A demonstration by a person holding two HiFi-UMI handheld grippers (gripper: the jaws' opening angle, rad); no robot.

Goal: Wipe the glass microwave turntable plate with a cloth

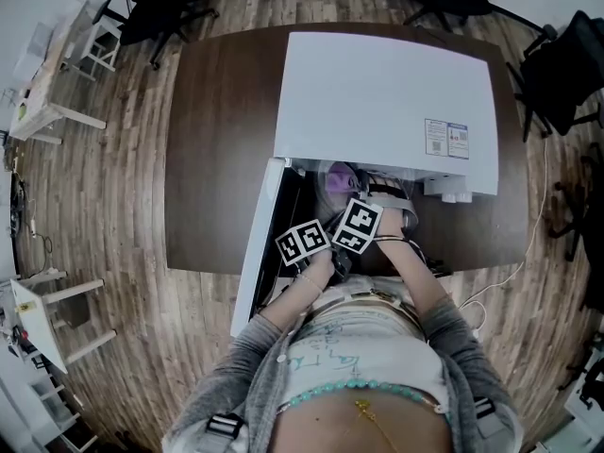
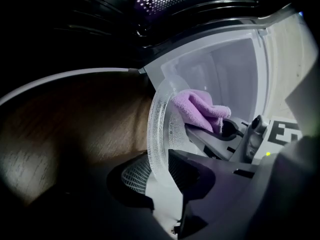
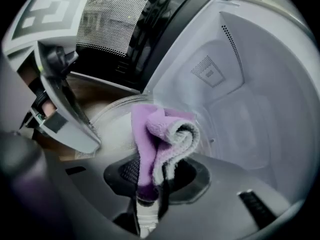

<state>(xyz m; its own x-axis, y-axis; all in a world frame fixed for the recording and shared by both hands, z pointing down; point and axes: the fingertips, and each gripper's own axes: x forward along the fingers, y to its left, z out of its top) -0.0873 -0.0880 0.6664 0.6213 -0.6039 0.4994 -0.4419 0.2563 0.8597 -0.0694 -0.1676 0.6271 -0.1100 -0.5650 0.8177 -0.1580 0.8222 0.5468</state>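
Plate rim (image 2: 156,134) in left hand-held gripper (image 2: 161,178), cloth (image 2: 200,106) against face, microwave wall (image 3: 250,99) close

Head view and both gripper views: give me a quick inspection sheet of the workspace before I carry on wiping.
Surface: dark brown table bearing a white microwave, door open.
Job's things: glass turntable plate held on edge at the oven's mouth; purple cloth at its face.
Clutter: nothing seen.
Grippers: left hand-held gripper shut on the plate's rim; right hand-held gripper shut on the cloth.
Cables: white cable running down past the table's right side onto the floor.
Surroundings: wood floor, black office chairs, white furniture at the left.
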